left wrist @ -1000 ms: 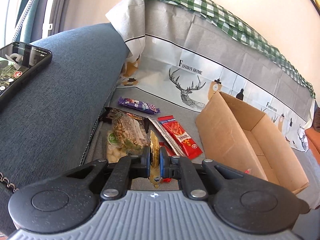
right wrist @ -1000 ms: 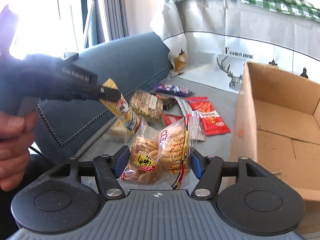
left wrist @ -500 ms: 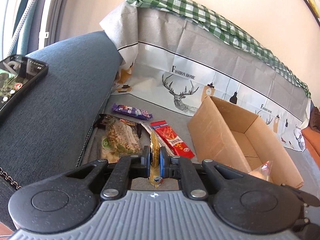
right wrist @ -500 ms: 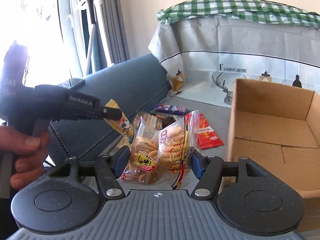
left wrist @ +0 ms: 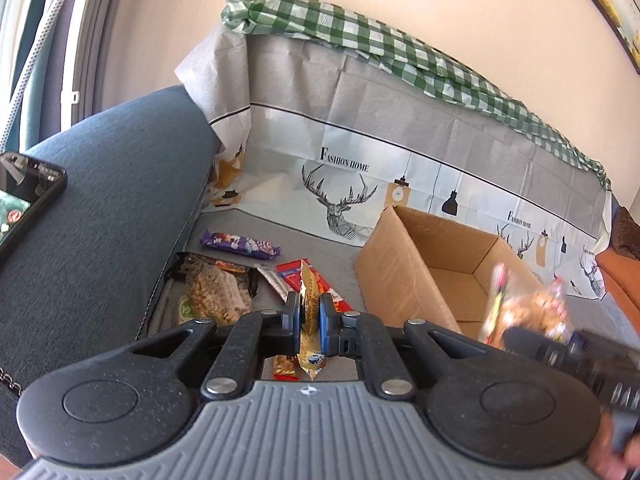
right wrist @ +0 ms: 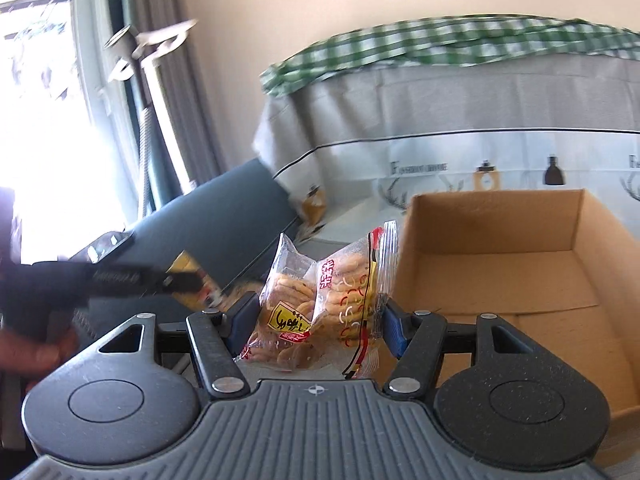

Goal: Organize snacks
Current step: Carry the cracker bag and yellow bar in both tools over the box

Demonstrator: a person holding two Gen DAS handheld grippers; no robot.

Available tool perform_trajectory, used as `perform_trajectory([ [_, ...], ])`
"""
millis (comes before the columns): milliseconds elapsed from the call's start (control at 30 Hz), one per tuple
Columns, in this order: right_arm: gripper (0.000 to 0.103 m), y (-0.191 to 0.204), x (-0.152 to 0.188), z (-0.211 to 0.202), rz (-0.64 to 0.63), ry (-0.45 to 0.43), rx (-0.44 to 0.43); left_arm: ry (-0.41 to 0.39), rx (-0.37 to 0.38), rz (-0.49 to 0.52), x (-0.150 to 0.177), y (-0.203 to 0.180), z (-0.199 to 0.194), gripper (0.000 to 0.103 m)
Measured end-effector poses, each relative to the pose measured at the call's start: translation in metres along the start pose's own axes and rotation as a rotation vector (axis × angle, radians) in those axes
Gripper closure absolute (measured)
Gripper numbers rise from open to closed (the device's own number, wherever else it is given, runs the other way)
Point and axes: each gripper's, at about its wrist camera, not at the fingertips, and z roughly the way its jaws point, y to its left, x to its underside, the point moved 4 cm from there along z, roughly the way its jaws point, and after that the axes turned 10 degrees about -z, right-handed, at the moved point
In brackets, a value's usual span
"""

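My left gripper (left wrist: 309, 316) is shut on a thin gold snack packet (left wrist: 309, 300), held upright above the sofa seat. My right gripper (right wrist: 316, 316) is shut on a clear bag of biscuits (right wrist: 320, 304), lifted beside the left wall of the open cardboard box (right wrist: 500, 276). In the left wrist view the same biscuit bag (left wrist: 528, 308) shows blurred over the cardboard box (left wrist: 400, 268). The right wrist view shows the left gripper (right wrist: 200, 280) with the gold packet (right wrist: 188, 268) at the left. On the seat lie a purple bar (left wrist: 240, 243), a nut pack (left wrist: 218, 294) and a red packet (left wrist: 292, 272).
A blue sofa armrest (left wrist: 100, 220) rises at the left with a phone (left wrist: 24, 196) on it. A grey deer-print cover (left wrist: 360, 184) and a green checked cloth (left wrist: 380, 52) drape the backrest. A window with curtains (right wrist: 48, 120) stands at the far left.
Both grippers have risen with their packets. The right gripper has carried the biscuit bag rightward over the box edge, so it now shows in the left wrist view.
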Motion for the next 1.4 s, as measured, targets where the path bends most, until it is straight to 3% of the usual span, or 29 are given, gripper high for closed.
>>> perform_trajectory([
  [300, 0.038, -0.072, -0.036, -0.004, -0.038, -0.017, 0.135, -0.012, 0.022, 0.001, -0.003, -0.013, -0.003, 0.094],
  [467, 0.038, -0.108, -0.024, -0.001, 0.046, -0.008, 0.186, -0.014, 0.033, 0.012, -0.005, -0.024, -0.001, 0.094],
  [1033, 0.038, -0.141, -0.009, -0.017, 0.049, 0.016, 0.26, -0.045, 0.121, 0.036, -0.007, -0.067, 0.022, 0.094],
  [1400, 0.038, -0.158, -0.002, -0.015, 0.049, 0.055, 0.307, -0.095, 0.163, 0.195, 0.011, -0.121, 0.056, 0.094],
])
